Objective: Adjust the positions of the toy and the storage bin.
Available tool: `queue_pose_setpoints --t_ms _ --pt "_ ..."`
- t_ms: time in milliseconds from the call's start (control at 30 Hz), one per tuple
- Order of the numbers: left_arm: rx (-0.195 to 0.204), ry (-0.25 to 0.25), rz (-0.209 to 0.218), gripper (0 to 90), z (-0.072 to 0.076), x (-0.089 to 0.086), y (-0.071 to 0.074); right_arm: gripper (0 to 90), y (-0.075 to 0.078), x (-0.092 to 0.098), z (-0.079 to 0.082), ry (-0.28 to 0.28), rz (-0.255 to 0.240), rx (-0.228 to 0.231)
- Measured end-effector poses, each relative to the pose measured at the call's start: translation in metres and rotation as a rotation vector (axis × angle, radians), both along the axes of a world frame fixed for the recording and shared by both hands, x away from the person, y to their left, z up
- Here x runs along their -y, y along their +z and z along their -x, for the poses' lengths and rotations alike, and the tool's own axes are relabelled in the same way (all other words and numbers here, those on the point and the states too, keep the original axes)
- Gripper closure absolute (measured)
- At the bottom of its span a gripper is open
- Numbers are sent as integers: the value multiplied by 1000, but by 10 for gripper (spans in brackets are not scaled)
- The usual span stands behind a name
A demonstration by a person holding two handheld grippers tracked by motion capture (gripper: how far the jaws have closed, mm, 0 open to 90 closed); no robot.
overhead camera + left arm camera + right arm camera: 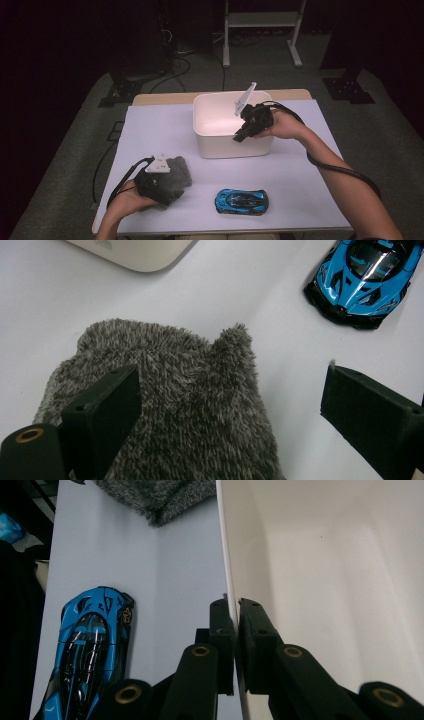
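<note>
A white plastic tub (215, 145) stands at the middle of the table. My right gripper (240, 136) is shut on the tub's front wall near its right corner; in the right gripper view the thin rim (226, 570) runs up from between the two closed jaws of the right gripper (235, 611). A fuzzy grey cloth (179, 171) lies at the front left. My left gripper (167, 192) hovers over the grey cloth (190, 405), open, one jaw above the cloth and the other over bare table. A blue toy car (242, 201) sits at the front centre, apart from both grippers.
The table has a pale lilac cover (160, 130). The blue toy car (362, 280) lies to the upper right of the left gripper's jaws and the tub's corner (135, 252) beyond the cloth. A white metal stand (260, 30) is behind the table on the dark floor.
</note>
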State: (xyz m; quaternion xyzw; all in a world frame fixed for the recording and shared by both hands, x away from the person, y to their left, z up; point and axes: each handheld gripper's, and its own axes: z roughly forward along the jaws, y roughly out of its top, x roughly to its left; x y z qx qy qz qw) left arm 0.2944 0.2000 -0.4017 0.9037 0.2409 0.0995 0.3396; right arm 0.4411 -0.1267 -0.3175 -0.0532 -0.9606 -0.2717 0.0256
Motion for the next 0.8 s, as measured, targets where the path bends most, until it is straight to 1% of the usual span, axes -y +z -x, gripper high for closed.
queue_pose_setpoints --t_ms 67,133,200,233,567,633,800 --pt "1 -1 1 88 0 0 0 842 0 0 4 -2 -2 -1" --pt "2 2 2 88 0 1 1 842 0 0 8 4 -3 8" --pt "7 2 -1 88 0 0 1 844 0 0 13 7 -2 5" --pt "8 1 -2 88 0 0 2 845 0 -1 16 15 -1 15" --pt "8 3 -1 88 0 2 1 848 0 -2 36 43 -5 11" --pt "7 4 1 88 0 2 1 848 0 -2 39 38 2 12" --pt "5 4 -2 88 0 2 2 849 0 -2 47 41 -2 15"
